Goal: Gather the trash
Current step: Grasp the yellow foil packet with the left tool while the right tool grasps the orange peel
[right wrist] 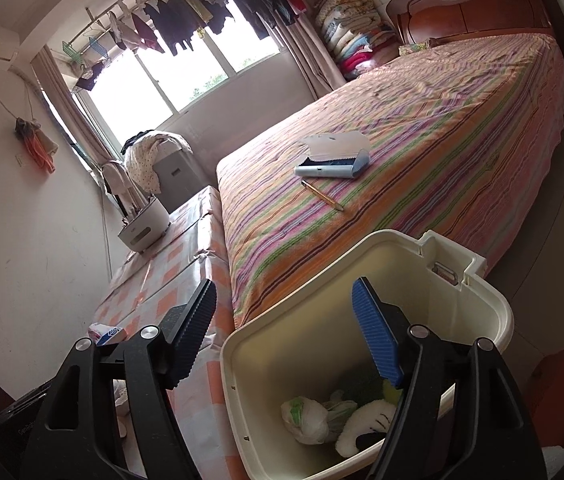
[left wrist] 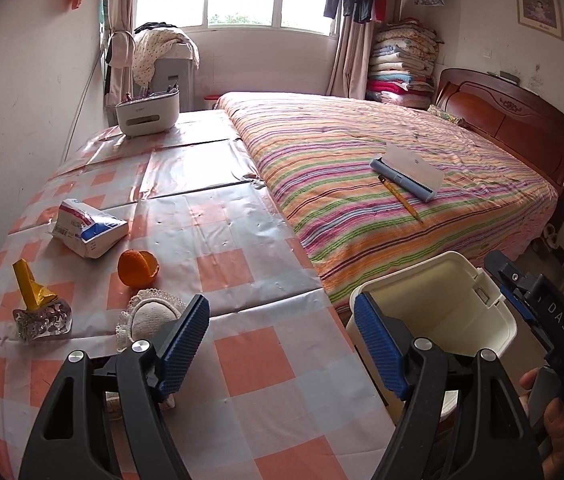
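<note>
On the checkered table lie an orange peel [left wrist: 138,267], a gold wrapper [left wrist: 32,290], a crumpled clear wrapper [left wrist: 42,320], a tissue pack [left wrist: 90,228] and a white lace pad [left wrist: 152,318]. My left gripper [left wrist: 282,344] hangs open over the table's near edge, nothing between its blue pads. A cream bin [left wrist: 421,288] stands to its right, off the table. My right gripper [right wrist: 285,332] is open above the bin [right wrist: 505,312], empty. Inside the bin lie a white plastic bag [right wrist: 309,416] and some white and green scraps [right wrist: 365,412].
A striped bed [left wrist: 361,160] runs along the table's right side, with a blue case [left wrist: 405,174] and a yellow pen [left wrist: 399,198] on it. A white holder [left wrist: 148,114] sits at the table's far end. A hand [left wrist: 553,420] holds the other gripper at lower right.
</note>
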Action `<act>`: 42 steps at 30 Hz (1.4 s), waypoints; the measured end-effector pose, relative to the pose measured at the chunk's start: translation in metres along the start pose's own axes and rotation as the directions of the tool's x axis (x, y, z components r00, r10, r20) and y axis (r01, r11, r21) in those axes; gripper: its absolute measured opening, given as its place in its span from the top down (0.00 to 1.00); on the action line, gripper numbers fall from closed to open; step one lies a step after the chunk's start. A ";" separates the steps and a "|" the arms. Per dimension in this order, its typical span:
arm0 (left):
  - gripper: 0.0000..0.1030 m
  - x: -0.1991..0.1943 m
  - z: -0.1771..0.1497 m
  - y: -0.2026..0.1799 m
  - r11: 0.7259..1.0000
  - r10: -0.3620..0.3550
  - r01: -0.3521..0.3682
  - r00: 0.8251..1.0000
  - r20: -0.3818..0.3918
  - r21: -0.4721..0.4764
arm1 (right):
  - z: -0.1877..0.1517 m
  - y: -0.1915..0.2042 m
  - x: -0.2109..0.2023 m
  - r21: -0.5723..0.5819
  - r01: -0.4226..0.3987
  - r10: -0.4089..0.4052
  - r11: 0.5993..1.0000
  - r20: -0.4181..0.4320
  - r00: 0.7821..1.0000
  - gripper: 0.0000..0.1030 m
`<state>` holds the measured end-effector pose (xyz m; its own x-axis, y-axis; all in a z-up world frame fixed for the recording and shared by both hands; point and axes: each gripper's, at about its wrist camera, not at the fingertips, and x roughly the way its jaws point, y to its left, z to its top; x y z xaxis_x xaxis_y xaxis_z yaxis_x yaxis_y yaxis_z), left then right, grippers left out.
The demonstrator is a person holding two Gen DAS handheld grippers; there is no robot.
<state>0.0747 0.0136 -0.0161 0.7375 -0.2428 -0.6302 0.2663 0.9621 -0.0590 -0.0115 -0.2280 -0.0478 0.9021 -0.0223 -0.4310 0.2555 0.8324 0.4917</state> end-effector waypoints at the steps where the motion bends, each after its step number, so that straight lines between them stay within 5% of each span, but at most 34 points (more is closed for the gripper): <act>1: 0.29 -0.001 0.000 0.009 1.000 0.012 -0.012 1.000 0.005 -0.013 | -0.003 0.006 0.002 -0.014 -0.004 0.004 1.000 -0.007 1.000 0.33; 8: 0.29 -0.017 0.001 0.081 0.981 0.139 -0.132 0.990 0.036 -0.142 | -0.021 0.045 0.015 -0.091 -0.034 0.028 0.995 -0.060 0.998 0.32; 15: 0.29 -0.012 0.002 0.169 0.923 0.301 -0.297 0.953 -0.020 -0.244 | -0.038 0.082 0.024 -0.168 -0.078 0.061 0.983 -0.103 0.993 0.32; 21: 0.29 0.010 0.001 0.224 0.898 0.322 -0.332 0.943 -0.084 -0.287 | -0.047 0.118 0.035 -0.237 -0.144 0.108 0.961 -0.160 0.981 0.32; 32: 0.30 0.054 0.001 0.264 0.878 0.317 -0.356 0.933 -0.168 -0.320 | -0.047 0.196 0.072 -0.403 -0.279 0.179 0.872 -0.268 0.947 0.32; 34: 0.38 0.061 0.000 0.271 0.875 0.302 -0.349 0.935 -0.185 -0.334 | -0.047 0.207 0.081 -0.417 -0.289 0.179 0.862 -0.283 0.942 0.32; 36: 0.64 0.067 -0.002 0.279 0.872 0.289 -0.347 0.934 -0.208 -0.346 | -0.046 0.217 0.093 -0.427 -0.308 0.181 0.850 -0.312 0.933 0.32; 39: 0.84 0.075 -0.007 0.290 0.861 0.262 -0.337 0.936 -0.237 -0.381 | -0.048 0.229 0.115 -0.428 -0.333 0.174 0.840 -0.370 0.913 0.33; 42: 0.87 0.071 -0.009 0.294 0.850 0.264 -0.334 0.939 -0.220 -0.408 | -0.056 0.246 0.135 -0.457 -0.357 0.157 0.815 -0.418 0.895 0.35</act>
<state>0.2000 0.2808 -0.0847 0.6262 0.0531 -0.7779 -0.2732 0.9494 -0.1551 0.1540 0.0042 -0.0274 0.7019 0.3422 -0.6247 -0.2724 0.9393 0.2084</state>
